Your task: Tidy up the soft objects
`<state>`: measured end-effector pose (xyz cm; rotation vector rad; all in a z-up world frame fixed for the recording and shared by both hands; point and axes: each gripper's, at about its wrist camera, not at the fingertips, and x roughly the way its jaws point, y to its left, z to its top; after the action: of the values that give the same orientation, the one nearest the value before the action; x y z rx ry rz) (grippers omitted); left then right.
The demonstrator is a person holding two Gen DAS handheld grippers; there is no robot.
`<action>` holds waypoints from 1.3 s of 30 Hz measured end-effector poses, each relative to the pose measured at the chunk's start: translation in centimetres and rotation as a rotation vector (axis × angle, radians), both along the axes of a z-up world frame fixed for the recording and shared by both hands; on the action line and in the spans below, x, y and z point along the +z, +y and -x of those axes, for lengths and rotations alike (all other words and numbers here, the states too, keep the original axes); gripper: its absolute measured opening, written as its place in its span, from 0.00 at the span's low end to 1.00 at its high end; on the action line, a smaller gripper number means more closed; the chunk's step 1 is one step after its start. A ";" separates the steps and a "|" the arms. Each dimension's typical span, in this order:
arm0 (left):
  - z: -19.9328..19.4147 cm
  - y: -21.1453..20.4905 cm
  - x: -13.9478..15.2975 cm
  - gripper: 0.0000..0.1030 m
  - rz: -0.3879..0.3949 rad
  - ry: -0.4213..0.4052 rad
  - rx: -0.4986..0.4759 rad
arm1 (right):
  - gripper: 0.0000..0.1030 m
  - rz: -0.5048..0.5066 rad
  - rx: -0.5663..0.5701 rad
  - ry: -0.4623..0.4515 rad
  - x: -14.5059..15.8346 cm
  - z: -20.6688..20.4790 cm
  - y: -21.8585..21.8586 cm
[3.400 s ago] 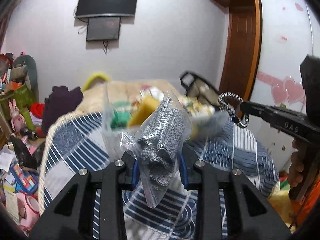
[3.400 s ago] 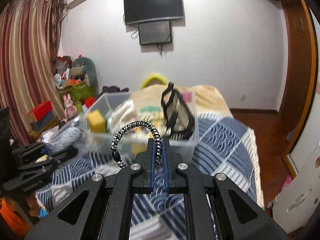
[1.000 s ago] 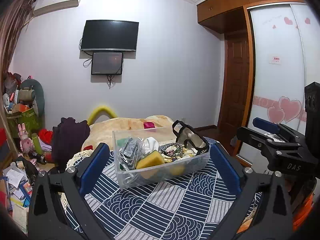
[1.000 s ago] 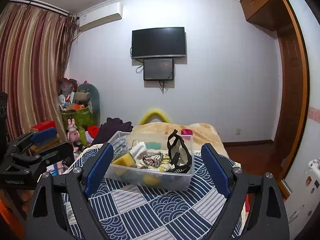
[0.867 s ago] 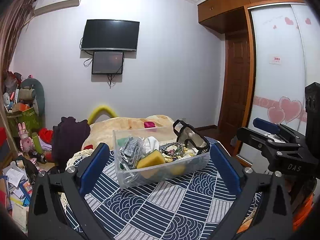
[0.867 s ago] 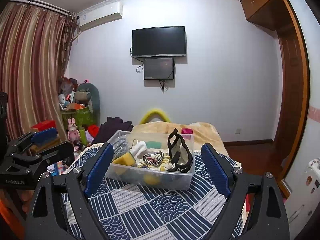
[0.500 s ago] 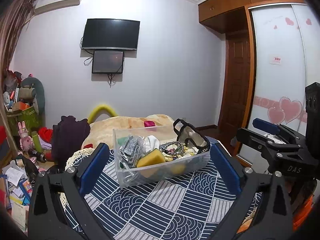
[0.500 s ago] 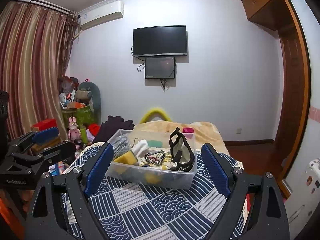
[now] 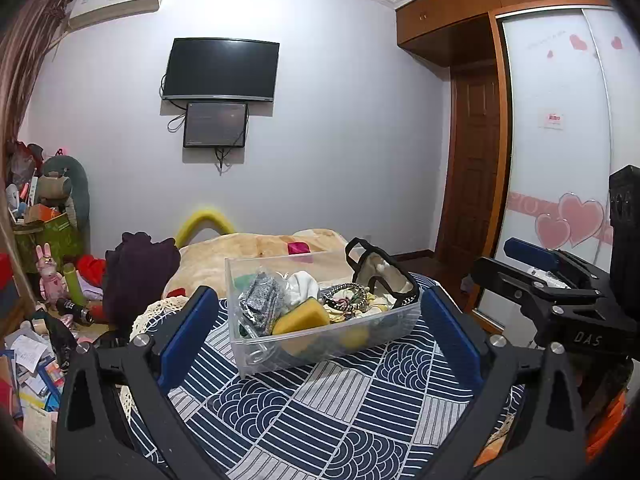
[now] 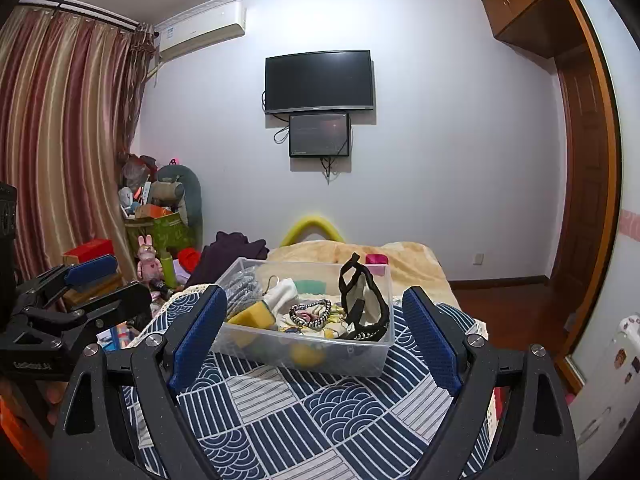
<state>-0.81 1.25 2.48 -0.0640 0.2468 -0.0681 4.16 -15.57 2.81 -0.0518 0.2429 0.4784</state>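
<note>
Both grippers, left (image 9: 320,330) and right (image 10: 316,332), held wide apart, empty, well back from bin (image 9: 332,344). Bin mid-bed (image 9: 320,412), soft items inside. Task judged done; retreat advised clear of bin rim.

The far wall (image 10: 440,128) was pale lilac, with a dark TV (image 10: 319,81) and a smaller screen (image 10: 319,134) mounted below it. An air conditioner (image 10: 200,32) hung high at left above striped curtains (image 10: 60,140). At right stood a wooden door (image 9: 476,160) and a wardrobe (image 9: 560,120) with pink hearts. Clutter (image 10: 160,216) filled the left corner. The floor (image 10: 516,304) was dark wood.
</note>
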 end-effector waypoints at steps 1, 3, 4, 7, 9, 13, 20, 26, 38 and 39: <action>0.1 0.0 0.0 1.00 -0.001 -0.001 0.001 | 0.86 0.000 0.000 0.001 0.0 0.0 0.0; 0.1 -0.1 0.1 1.00 -0.004 -0.003 0.000 | 0.86 0.000 0.000 0.001 0.0 0.0 0.0; 0.1 -0.1 0.1 1.00 -0.004 -0.003 0.000 | 0.86 0.000 0.000 0.001 0.0 0.0 0.0; 0.2 -0.1 0.1 1.00 -0.004 -0.002 0.001 | 0.86 0.000 0.000 0.000 0.0 0.2 0.1; 0.2 -0.1 0.1 1.00 -0.004 -0.002 0.001 | 0.86 0.000 0.000 0.001 0.0 0.1 0.1; 0.2 -0.1 0.1 1.00 -0.003 -0.003 0.000 | 0.86 -0.002 -0.001 0.003 0.0 0.2 0.1; 0.1 -0.3 0.0 1.00 0.001 0.003 -0.004 | 0.86 -0.004 -0.002 0.004 0.0 0.4 0.1; 0.1 -0.4 -0.1 1.00 0.000 0.008 -0.003 | 0.94 -0.017 -0.014 0.002 0.1 0.9 0.4; 0.0 -0.5 -0.1 1.00 0.001 0.014 0.000 | 0.95 -0.021 -0.011 0.009 0.1 0.9 0.5; 0.0 -0.5 -0.1 1.00 0.001 0.014 0.003 | 0.95 -0.020 -0.011 0.011 0.0 0.8 0.5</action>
<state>-0.84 0.75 2.37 -0.0660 0.2604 -0.0651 3.31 -15.11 2.82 -0.0282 0.2489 0.4702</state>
